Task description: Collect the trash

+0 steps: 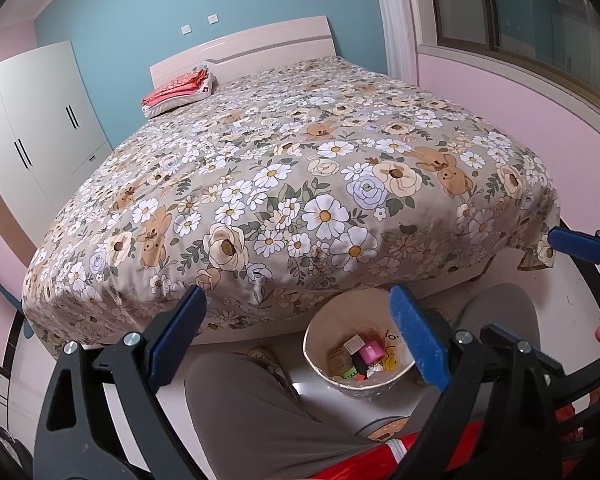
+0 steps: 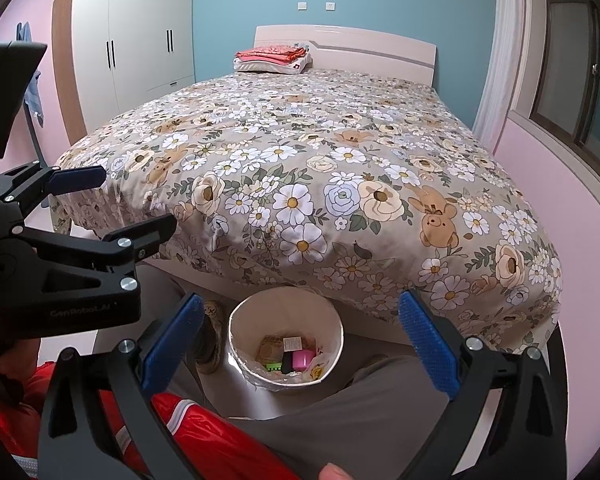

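A white round trash bin [image 1: 320, 330] stands on the floor at the foot of the bed, between the person's knees; it also shows in the right wrist view [image 2: 244, 312]. Inside it lie several small items, among them a pink box [image 1: 371, 352] [image 2: 302, 359], a green piece [image 2: 274, 366] and a tan packet [image 2: 269, 346]. My left gripper [image 1: 300, 336] is open and empty, held above and before the bin. My right gripper [image 2: 300, 344] is open and empty, above the bin. The left gripper also shows at the left of the right wrist view [image 2: 124, 202].
A bed with a flowered cover [image 1: 284, 184] [image 2: 320, 184] fills the middle. Folded red cloth on a pillow [image 1: 180, 90] [image 2: 274, 58] lies by the headboard. A white wardrobe [image 1: 32, 128] [image 2: 136, 44] stands left. The person's grey trouser legs [image 1: 252, 412] [image 2: 360, 412] flank the bin.
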Available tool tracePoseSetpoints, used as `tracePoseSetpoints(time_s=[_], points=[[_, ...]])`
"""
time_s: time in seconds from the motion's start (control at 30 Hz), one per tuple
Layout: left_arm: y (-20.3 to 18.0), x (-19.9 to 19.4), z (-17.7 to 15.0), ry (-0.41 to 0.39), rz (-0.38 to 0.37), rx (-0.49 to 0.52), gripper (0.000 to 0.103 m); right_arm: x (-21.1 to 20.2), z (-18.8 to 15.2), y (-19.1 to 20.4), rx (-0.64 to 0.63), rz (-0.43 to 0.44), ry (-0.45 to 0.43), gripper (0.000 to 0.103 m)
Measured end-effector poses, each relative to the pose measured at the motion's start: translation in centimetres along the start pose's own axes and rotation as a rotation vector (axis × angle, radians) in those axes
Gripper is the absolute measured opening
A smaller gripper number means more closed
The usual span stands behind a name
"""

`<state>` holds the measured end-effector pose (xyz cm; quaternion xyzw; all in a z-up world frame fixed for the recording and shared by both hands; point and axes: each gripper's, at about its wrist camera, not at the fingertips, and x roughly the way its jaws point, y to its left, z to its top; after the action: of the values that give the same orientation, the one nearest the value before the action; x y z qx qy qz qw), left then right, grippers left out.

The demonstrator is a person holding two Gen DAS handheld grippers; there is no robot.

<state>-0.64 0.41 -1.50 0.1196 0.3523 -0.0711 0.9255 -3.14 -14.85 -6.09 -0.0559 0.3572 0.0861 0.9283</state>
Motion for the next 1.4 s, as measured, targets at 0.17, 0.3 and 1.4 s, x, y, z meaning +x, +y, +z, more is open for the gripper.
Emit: tracePoseSetpoints(time_s=[0.17,0.3,1.4], points=[[-0.10,-0.02,0.06,0.001,0.001,0.000,0.091,0.06,-0.08,0.04,0.000,0.001,0.001,0.099],[-0.08,-0.01,0.07,0.001,0.000,0.000,0.091,-0.01,-0.30,0.16,0.000,0.004,0.005,0.099],[0.25,0.27,-0.04,0.007,0.009,0.023,0.091,0.38,-0.42,0.19,0.005,0.014,0.019,0.099]])
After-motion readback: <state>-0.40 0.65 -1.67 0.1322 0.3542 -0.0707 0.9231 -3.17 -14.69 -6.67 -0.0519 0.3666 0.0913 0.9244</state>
